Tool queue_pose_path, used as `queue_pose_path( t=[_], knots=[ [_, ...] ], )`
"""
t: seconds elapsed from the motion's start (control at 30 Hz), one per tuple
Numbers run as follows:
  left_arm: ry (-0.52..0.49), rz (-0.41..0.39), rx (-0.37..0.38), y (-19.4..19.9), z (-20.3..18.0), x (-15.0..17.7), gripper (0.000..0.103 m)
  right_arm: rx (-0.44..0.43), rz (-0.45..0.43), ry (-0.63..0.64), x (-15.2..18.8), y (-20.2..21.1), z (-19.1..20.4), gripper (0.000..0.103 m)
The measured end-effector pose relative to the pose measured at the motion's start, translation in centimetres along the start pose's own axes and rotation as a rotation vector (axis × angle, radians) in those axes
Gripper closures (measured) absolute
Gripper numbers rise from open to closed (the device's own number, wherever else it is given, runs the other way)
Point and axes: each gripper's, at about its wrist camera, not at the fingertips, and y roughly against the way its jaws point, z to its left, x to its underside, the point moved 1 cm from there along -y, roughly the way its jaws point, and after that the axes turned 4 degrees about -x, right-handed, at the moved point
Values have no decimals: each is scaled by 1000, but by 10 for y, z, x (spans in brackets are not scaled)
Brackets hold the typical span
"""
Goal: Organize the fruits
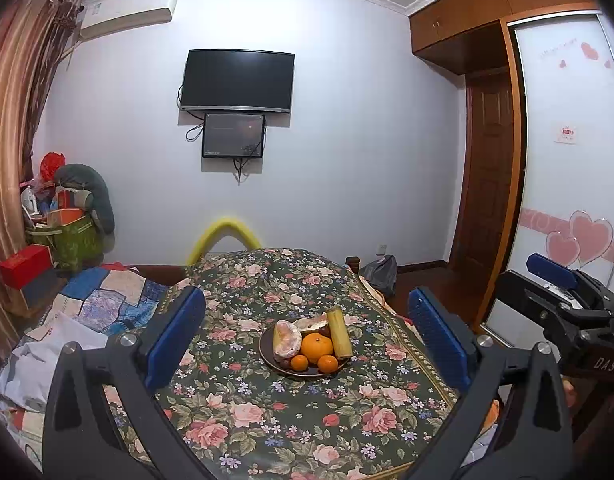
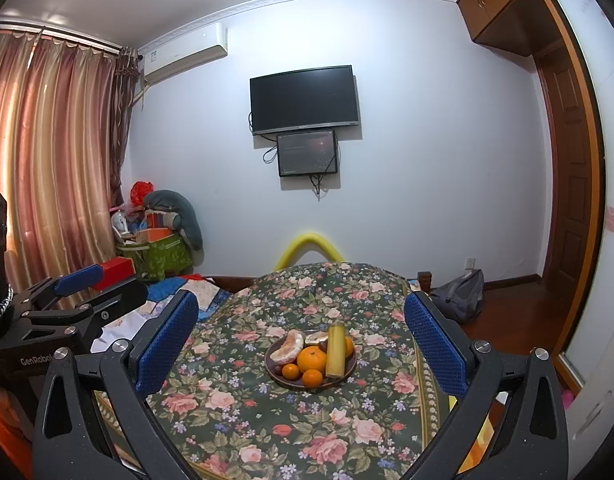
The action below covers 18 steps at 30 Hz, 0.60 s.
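Hovering wide open — left claw, right claw.

- Matt black plastic on the left gripper frame, with bright metal screw heads.
- Blue fingers, rubbery and finely dimpled; same on the right gripper.
- Woven floral tablecloth, matt, draped over the table edges.
- Dark glossy plate.
- Pebbled, faintly shiny skin on the large orange.
- Smooth waxy yellow stalk.
- Polished wood on the wardrobe.
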Motion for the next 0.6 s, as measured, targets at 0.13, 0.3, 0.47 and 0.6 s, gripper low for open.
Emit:
queue_pose_path(
  t=[0.13,0.3,0.47,0.6],
  knots=[
    [4,1,5,-1,0,0,0,0,0,-1,0,-1,0,0],
    [2,3,6,-1,0,-1,0,1,1,2,0,-1,0,0],
    [0,-5,7,0,1,0,0,4,-1,5,0,-1,-1,0],
    [-3,-5,16,1,0,1,0,6,-1,7,1,-1,-2,0]
  ],
)
